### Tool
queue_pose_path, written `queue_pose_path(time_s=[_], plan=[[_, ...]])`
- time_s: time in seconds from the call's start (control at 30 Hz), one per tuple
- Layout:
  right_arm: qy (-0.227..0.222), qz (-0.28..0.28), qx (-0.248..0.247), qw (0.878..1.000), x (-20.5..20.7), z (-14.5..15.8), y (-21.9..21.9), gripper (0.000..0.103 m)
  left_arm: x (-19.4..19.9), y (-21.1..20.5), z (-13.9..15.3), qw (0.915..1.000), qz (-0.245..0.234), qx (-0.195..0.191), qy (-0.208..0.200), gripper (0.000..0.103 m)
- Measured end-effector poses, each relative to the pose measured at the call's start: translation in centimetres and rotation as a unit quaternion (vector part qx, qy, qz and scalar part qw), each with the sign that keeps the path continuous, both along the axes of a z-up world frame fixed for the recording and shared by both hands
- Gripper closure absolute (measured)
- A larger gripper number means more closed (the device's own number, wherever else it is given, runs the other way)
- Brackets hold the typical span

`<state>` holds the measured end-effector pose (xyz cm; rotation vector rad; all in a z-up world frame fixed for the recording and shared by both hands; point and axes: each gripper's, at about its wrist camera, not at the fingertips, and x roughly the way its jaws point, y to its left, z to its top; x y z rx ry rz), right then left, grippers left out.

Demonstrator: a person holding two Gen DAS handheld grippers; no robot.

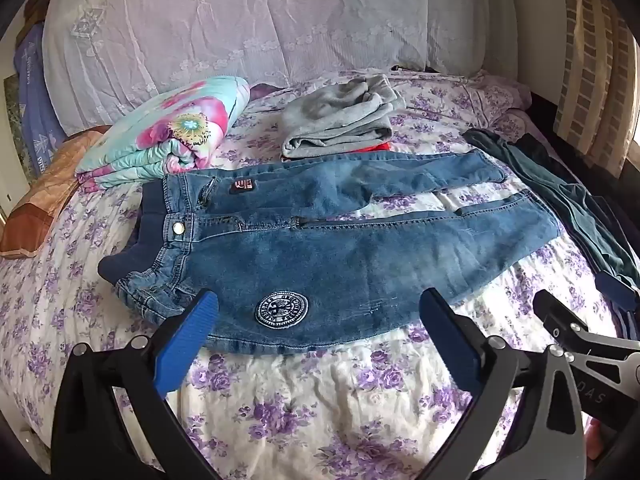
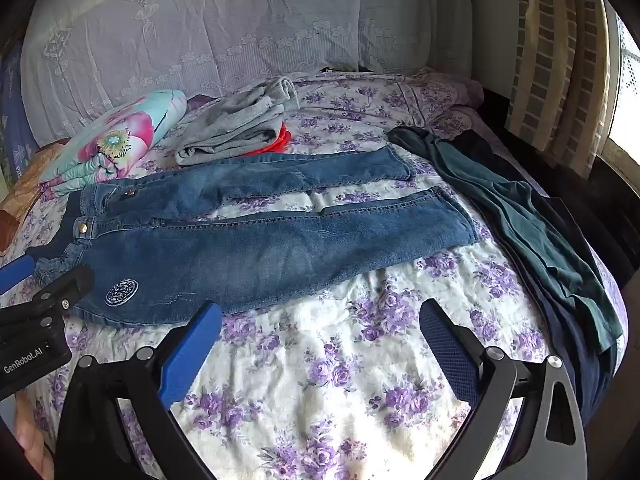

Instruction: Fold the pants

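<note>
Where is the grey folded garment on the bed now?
The grey garment lies at the far side of the bed, just behind the jeans, right of the folded flowered quilt.

- Daylight enters from the window (image 2: 624, 92) at the right edge, where it glares white.
- The bed (image 2: 360, 360) is evenly bright, shadows soft.
- Fisheye bends the edges; dark vignette fills the corners.
- Focus is fairly sharp.
</note>
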<state>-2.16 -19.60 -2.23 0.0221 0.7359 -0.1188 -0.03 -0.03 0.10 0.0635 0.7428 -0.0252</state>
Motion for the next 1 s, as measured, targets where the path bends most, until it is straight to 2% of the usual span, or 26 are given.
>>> queue_pose_path(time_s=[1.0], plan=[[0.002, 0.001, -0.001, 1.000, 0.13, -0.44, 0.37, 0.004, -0.03, 0.18, -0.40, 1.0000, 0.000, -0.006, 0.004, 0.005]])
